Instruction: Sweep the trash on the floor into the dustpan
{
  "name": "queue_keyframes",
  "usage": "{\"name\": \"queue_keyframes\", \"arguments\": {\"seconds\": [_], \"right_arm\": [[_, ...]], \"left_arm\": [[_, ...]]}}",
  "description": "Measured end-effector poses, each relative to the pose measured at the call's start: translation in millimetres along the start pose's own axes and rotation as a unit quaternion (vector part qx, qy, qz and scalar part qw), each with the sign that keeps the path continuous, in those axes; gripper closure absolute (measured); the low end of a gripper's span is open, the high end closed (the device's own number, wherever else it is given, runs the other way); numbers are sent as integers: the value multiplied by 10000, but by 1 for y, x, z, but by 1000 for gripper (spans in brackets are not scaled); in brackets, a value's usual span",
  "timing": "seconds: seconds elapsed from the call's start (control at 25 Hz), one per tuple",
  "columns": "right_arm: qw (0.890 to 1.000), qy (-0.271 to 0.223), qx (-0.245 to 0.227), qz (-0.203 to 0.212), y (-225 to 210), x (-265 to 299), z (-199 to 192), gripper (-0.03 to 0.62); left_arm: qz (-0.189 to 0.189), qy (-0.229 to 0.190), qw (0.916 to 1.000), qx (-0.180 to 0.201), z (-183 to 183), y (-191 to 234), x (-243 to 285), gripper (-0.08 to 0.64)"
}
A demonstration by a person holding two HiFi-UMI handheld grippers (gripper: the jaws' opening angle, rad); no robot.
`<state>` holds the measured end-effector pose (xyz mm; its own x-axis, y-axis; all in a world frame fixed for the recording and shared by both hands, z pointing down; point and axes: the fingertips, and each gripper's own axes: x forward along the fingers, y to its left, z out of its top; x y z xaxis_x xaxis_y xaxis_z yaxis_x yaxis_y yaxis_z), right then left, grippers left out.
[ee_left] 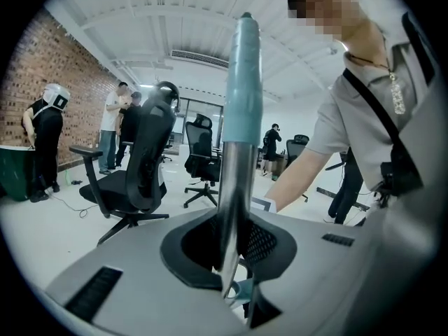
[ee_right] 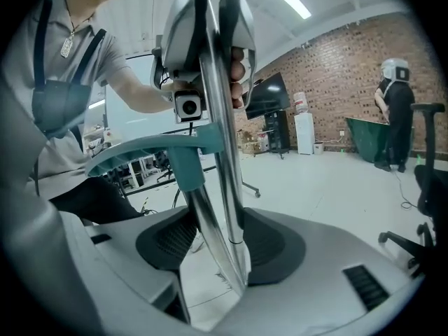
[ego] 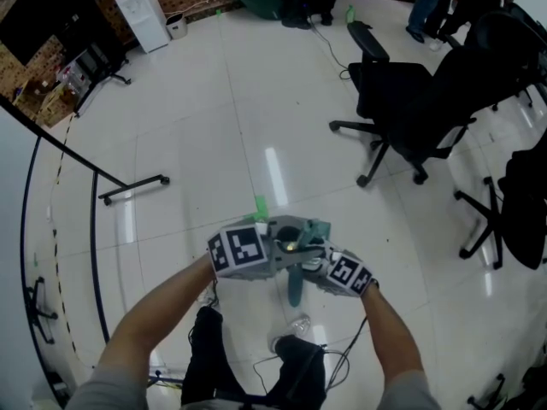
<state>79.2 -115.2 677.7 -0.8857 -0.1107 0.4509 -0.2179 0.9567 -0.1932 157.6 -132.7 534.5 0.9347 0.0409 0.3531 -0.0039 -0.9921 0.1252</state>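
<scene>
Head view shows a white floor (ego: 214,126) with black office chairs (ego: 402,101) on the right and a black-footed stand (ego: 132,188) on the left, all well apart from the work. A small green thing (ego: 259,205) shows just beyond the left tongs (ego: 286,246). Both forearms reach forward from below, hands close together, tongs tilted slightly down. The left tongs are clenched on an upright metal handle (ee_left: 241,117) with a teal grip. The right tongs (ee_right: 218,257) stand released around that handle and a second, slanted handle (ee_right: 199,212) with a teal collar, with bare floor visible beside it
</scene>
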Motion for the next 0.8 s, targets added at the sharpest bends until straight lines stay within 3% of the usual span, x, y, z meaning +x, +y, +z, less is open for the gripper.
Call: {"name": "queue_keyframes", "arguments": {"seconds": [0.48,0.72,0.8], "right_arm": [[9999,-16,25,105,6,-4,-2,419],[9991,76,151,-382,-8,-7,-5,374],[9986,236,74,-472,-10,-11,-9,366]], "left_arm": [[119,-122,9999,23,3,-7,3,529],[326,-68,9994,71,2,-3,2,522],[374,-70,9993,-1,5,-2,1,488]]}}
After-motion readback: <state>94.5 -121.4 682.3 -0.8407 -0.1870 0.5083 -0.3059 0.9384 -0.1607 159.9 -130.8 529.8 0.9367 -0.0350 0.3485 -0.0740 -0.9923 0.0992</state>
